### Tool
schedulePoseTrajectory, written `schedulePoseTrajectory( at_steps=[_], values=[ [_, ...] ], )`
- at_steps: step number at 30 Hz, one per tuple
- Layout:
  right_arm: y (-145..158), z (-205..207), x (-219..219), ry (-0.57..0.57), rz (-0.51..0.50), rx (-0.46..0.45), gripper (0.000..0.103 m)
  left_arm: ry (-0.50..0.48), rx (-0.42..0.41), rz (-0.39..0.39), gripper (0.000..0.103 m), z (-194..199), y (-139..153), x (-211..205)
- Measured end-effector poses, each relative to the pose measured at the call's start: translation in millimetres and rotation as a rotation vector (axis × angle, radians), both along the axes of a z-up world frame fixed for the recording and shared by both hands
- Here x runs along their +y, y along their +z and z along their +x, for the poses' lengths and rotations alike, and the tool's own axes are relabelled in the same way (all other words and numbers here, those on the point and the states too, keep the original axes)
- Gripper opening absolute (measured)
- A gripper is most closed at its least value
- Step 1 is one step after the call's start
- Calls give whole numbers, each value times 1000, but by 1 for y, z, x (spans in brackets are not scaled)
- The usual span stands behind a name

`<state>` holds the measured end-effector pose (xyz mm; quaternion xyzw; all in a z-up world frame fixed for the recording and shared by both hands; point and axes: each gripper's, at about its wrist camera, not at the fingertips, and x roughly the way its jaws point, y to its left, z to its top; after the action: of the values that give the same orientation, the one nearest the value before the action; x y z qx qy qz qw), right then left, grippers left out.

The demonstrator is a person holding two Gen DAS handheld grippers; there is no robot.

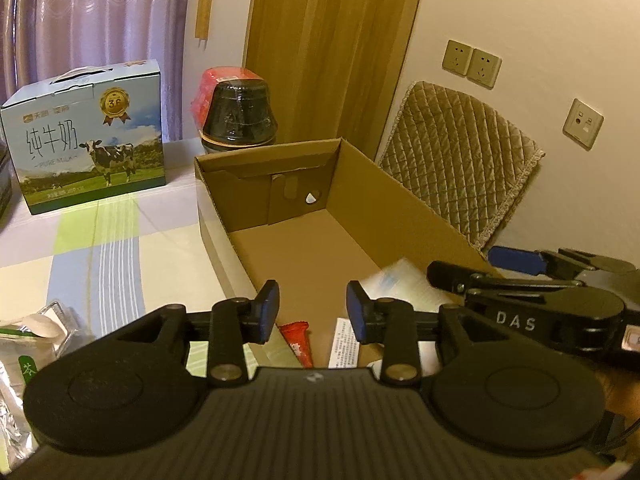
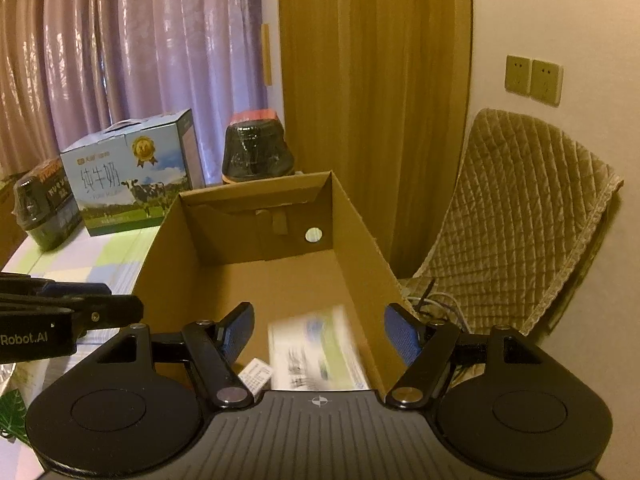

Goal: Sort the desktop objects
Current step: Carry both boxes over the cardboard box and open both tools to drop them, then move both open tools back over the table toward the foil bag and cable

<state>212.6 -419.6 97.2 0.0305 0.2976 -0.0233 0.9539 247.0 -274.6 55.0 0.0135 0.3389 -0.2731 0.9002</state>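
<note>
An open cardboard box (image 1: 400, 204) (image 2: 360, 248) stands on the table's right side. In it are a blurred white and green packet (image 2: 316, 352) (image 1: 400, 284), a white leaflet (image 2: 256, 376) (image 1: 346, 344) and a red sachet (image 1: 298, 338). My left gripper (image 1: 313, 310) (image 2: 124, 300) hangs open over the box's near left corner with nothing between its fingers. Over the near right part of the box my right gripper (image 2: 320, 330) (image 1: 462, 264) stands wide open. The packet shows below its gap, and neither pad touches it.
A blue milk carton (image 1: 88, 136) (image 2: 132, 176) and a black wrapped bowl (image 1: 240, 112) (image 2: 256, 152) stand behind the box on the checked tablecloth (image 1: 100, 240). Plastic-wrapped packets (image 1: 36, 340) lie at the near left. A quilted chair (image 1: 460, 160) (image 2: 512, 220) stands right of the box.
</note>
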Motion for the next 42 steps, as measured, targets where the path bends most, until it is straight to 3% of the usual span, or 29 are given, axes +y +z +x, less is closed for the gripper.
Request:
schedulePoseTrajectory(
  at_steps=[17, 22, 27, 34, 42],
  values=[
    [33, -26, 36, 40, 26, -57, 79, 43, -21, 16, 42, -20, 13, 45],
    [44, -31, 58, 80, 35, -75, 86, 79, -35, 31, 57, -24, 17, 76],
    [53, -36, 85, 155, 55, -93, 95, 162, -44, 19, 63, -30, 28, 125],
    [51, -38, 125, 224, 82, -87, 101, 267, -62, 9, 97, -42, 34, 186],
    [34, -35, 172, 309, 124, -54, 101, 392, -20, 53, 102, -44, 23, 251]
  ],
)
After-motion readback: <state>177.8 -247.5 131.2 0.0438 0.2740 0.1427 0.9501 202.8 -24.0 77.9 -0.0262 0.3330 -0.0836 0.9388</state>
